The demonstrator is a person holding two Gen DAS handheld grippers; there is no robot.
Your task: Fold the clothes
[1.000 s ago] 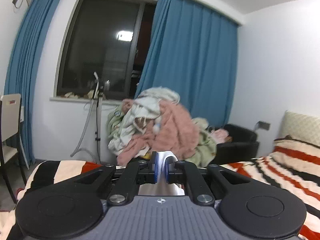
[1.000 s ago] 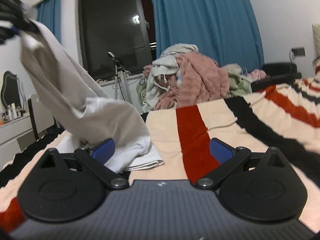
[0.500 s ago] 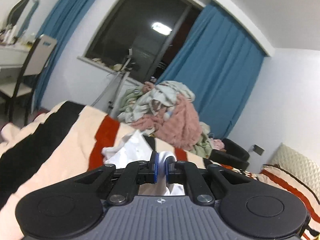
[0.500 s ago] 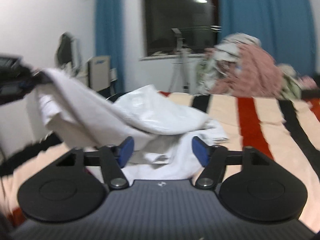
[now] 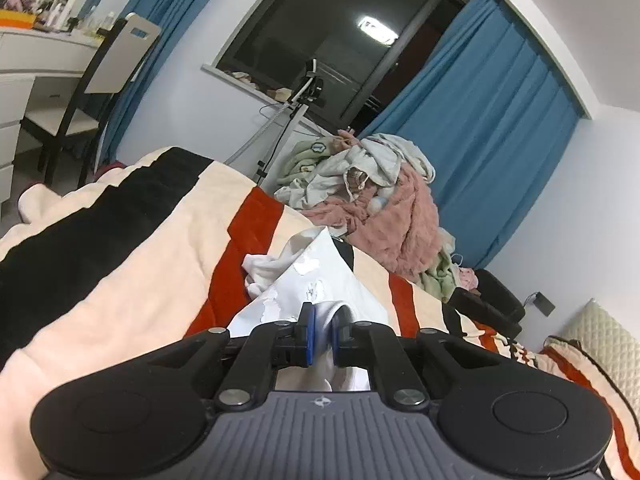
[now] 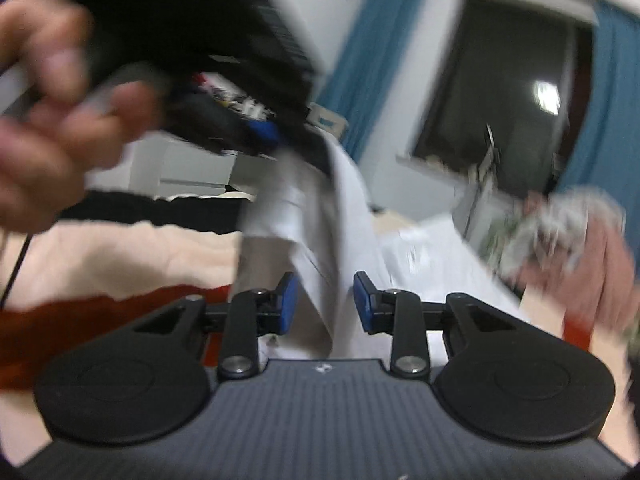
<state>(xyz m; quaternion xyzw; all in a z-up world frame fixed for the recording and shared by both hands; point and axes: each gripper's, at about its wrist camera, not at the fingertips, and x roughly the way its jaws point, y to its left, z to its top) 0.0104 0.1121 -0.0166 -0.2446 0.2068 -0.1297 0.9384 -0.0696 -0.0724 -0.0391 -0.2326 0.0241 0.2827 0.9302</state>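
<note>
Since the earlier frame our right gripper [image 6: 323,300] has swung beside the left, its jaws just closing around, not yet pinching, the blurred white garment [image 6: 340,216]. Our left gripper [image 5: 323,334] stays clamped on a fold of it. The cloth runs lengthwise away across the striped blanket [image 5: 132,264], its near end hidden.

Ahead of your left gripper, the striped blanket [image 5: 132,264] in cream, black and red spreads away. Beyond it to the right a heap of laundry [image 5: 372,204] is topped by a pink fleece. Far left stand a chair [image 5: 100,68] and white dresser [image 5: 24,60]; blue curtains [image 5: 492,152] flank the dark window [image 5: 332,36].

Striped bed [image 5: 132,264] under white garment [image 5: 320,280]
</note>
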